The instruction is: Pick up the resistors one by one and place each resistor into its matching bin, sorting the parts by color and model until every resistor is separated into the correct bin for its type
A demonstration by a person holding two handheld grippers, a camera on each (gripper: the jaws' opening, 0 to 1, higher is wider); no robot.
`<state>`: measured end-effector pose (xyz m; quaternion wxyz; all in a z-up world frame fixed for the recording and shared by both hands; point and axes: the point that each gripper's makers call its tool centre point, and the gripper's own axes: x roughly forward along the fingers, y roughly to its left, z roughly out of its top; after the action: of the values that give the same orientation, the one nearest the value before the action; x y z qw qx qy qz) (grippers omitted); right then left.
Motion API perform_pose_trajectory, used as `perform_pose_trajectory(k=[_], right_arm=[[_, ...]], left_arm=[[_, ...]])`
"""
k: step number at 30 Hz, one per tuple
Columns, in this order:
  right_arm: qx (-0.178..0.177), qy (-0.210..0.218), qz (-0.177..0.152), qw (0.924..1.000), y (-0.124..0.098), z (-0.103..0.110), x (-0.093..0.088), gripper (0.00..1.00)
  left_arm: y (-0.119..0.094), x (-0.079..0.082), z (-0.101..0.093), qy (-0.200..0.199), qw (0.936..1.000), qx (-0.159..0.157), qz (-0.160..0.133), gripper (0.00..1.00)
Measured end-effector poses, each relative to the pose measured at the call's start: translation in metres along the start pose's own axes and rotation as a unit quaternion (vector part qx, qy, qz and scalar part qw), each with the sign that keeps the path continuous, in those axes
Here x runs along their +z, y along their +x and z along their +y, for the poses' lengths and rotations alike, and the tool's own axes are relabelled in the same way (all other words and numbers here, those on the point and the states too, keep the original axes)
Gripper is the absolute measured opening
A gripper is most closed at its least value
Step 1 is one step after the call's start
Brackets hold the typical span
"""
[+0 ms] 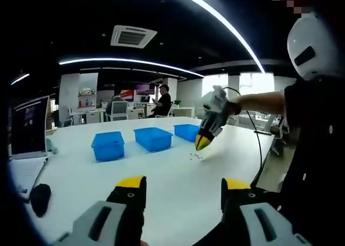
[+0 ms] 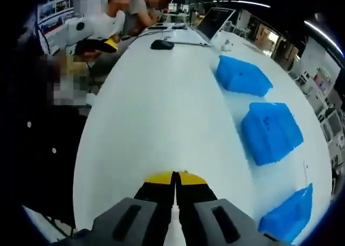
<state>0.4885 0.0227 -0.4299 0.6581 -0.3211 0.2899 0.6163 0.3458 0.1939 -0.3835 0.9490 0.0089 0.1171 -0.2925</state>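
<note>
our left gripper (image 1: 183, 189) near, jaws wide apart, our right gripper (image 2: 175, 176) jaws pressed together, right arm (image 1: 259, 102) stretched forward

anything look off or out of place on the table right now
Nothing stands out. Three blue bins sit upright in a row on the white table, and a few small dark parts lie loose beside the right tool, as expected for sorting. The left tool is open.

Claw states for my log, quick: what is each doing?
Left claw: open, holding nothing.
Right claw: closed; whether it pinches a resistor cannot be told.
</note>
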Motion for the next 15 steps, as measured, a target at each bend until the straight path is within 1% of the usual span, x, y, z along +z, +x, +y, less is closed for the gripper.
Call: perform_pose_trajectory(k=[3,4,5,7,9,11,12,13,14,15], right_arm=[[-0.022,0.023,-0.037,0.9988,-0.019,-0.001,0.002,0.04],[-0.036,0.042,-0.066,0.9963,-0.033,-0.001,0.004,0.04],[-0.047,0.055,-0.084,0.9938,-0.041,-0.001,0.004,0.04],[-0.072,0.077,-0.122,0.9869,-0.060,-0.006,0.001,0.04],[-0.101,0.099,-0.158,0.9773,-0.077,-0.010,0.000,0.04],[-0.140,0.123,-0.203,0.9613,-0.097,-0.009,-0.002,0.04],[-0.164,0.127,-0.228,0.9515,-0.108,-0.009,-0.003,0.04],[-0.185,0.141,-0.247,0.9406,-0.119,-0.009,-0.006,0.04],[-0.214,0.154,-0.267,0.9270,-0.129,-0.008,-0.009,0.04],[-0.245,0.157,-0.285,0.9134,-0.140,-0.008,-0.013,0.04]], left_arm=[[0.003,0.003,-0.002,0.003,1.0000,-0.005,-0.001,0.57],[0.005,0.004,-0.003,0.004,1.0000,-0.007,-0.001,0.57],[0.006,0.005,-0.003,0.006,1.0000,-0.008,-0.001,0.57],[0.010,0.006,-0.004,0.007,0.9999,-0.010,-0.001,0.57],[0.013,0.008,-0.006,0.009,0.9999,-0.012,-0.001,0.57],[0.016,0.010,-0.007,0.010,0.9999,-0.014,-0.002,0.57],[0.017,0.011,-0.007,0.011,0.9998,-0.015,-0.002,0.57],[0.018,0.011,-0.008,0.011,0.9998,-0.016,-0.002,0.57],[0.019,0.011,-0.009,0.012,0.9998,-0.017,-0.002,0.57],[0.020,0.012,-0.009,0.013,0.9998,-0.017,-0.001,0.57]])
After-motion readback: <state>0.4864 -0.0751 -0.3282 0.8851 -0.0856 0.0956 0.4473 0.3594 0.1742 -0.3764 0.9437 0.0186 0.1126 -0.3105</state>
